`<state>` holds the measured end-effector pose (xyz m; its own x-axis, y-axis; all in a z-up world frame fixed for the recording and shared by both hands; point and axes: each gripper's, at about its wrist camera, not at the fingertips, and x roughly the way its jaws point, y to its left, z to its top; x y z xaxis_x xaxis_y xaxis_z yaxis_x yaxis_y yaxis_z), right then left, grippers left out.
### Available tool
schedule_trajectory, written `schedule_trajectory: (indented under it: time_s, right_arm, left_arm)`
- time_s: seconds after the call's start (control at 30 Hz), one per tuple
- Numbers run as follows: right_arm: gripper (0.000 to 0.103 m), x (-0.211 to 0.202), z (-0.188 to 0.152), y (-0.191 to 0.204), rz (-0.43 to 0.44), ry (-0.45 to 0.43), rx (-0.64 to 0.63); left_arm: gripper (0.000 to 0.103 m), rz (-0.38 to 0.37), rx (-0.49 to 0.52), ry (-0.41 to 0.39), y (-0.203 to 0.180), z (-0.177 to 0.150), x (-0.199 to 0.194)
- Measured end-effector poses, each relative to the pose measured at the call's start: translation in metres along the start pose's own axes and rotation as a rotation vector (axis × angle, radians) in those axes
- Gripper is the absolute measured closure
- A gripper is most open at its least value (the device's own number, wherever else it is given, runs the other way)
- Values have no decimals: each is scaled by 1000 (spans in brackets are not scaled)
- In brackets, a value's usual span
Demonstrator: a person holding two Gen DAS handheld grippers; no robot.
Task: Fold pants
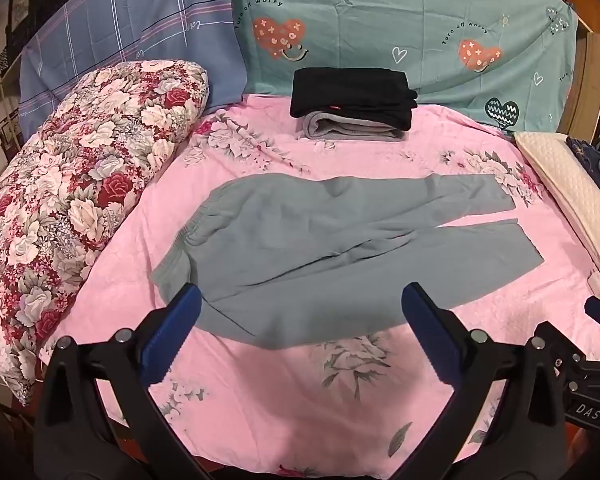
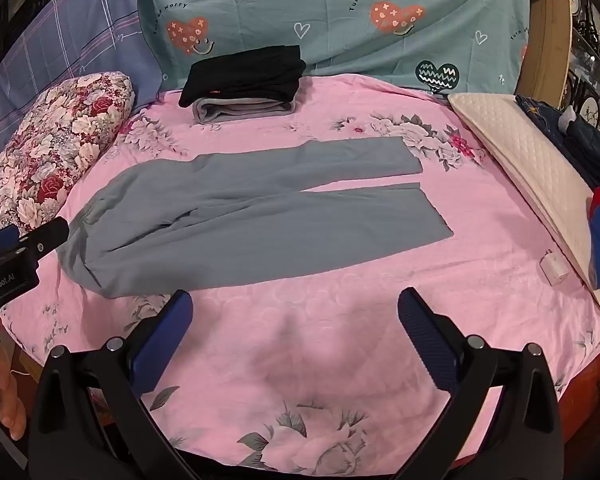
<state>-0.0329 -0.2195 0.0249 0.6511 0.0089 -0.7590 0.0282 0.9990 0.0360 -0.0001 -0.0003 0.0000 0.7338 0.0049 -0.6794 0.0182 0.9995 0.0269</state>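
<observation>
Grey-green pants point(image 1: 308, 240) lie spread flat on the pink floral bed sheet point(image 1: 284, 392), waistband at the left, both legs pointing right. They also show in the right wrist view point(image 2: 240, 216). My left gripper point(image 1: 300, 300) is open and empty, hovering over the near edge of the pants by the waist. My right gripper point(image 2: 296, 304) is open and empty, above bare sheet just in front of the near leg. The left gripper's body shows at the left edge of the right wrist view point(image 2: 16, 256).
A stack of folded black and grey clothes point(image 1: 352, 100) sits at the back by the teal pillow point(image 1: 400, 24). A floral quilt roll point(image 1: 72, 200) lies left. A cream pad point(image 2: 532, 176), a small white box point(image 2: 554, 268) and dark clothes point(image 2: 580, 136) lie right.
</observation>
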Motion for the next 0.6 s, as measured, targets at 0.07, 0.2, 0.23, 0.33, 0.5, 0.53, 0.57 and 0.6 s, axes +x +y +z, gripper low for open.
schedule_trajectory:
  time_s: [0.07,0.2,0.23,0.33,0.5,0.53,0.57,0.6]
  right_arm:
    - [1,0,0,0,1,0,1]
    - [1,0,0,0,2,-1,1]
    - [1,0,0,1,2,0,0]
    - [1,0,-1,2,2,0,-1]
    - [1,2,1,-1,3,3,4]
    - [1,2,1,-2,3,3,4]
    - [1,2,1,-2,3,3,4]
    - [1,2,1,-2,4,3,4]
  left_arm:
    - [2,-2,-1,1,0,0,0]
    - [2,-6,-5,7,0,0,0]
    - [2,-4,-5,6,0,0,0]
    - [2,-2,-6,6,0,0,0]
    - [2,4,-18,10,9,3,-1]
    - [2,4,-18,10,9,2,-1]
    - [2,4,-18,10,10,2,-1]
    - [2,4,-18,10,10,2,-1]
